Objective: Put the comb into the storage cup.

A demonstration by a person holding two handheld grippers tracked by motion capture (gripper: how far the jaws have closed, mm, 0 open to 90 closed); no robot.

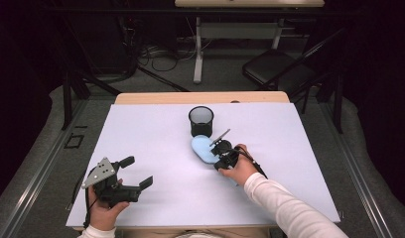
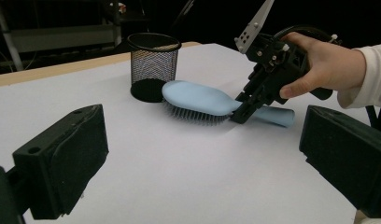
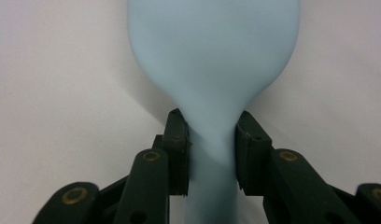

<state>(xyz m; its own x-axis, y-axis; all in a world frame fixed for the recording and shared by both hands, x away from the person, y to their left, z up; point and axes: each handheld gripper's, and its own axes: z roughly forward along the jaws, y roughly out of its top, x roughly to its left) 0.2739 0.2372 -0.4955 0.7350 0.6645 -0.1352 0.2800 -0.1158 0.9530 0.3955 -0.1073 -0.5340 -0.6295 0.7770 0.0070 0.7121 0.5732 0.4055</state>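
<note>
While the left gripper [image 1: 139, 171] idles near the table's near edge w/ jaws wide apart and nothing between them, risk sits w/ the right gripper [image 2: 239, 108]. Its jaws are clamped on the neck of the light-blue hairbrush [image 2: 202, 99], which lies bristles-down on the white table [image 1: 156, 129], head pointing toward the mesh cup [image 1: 201, 120]. Grip is on the narrow, smooth neck, so the heavier head may droop or pivot on lift. Farther out, the head lies just beside the cup; a swing fwd could knock the cup over.
</note>
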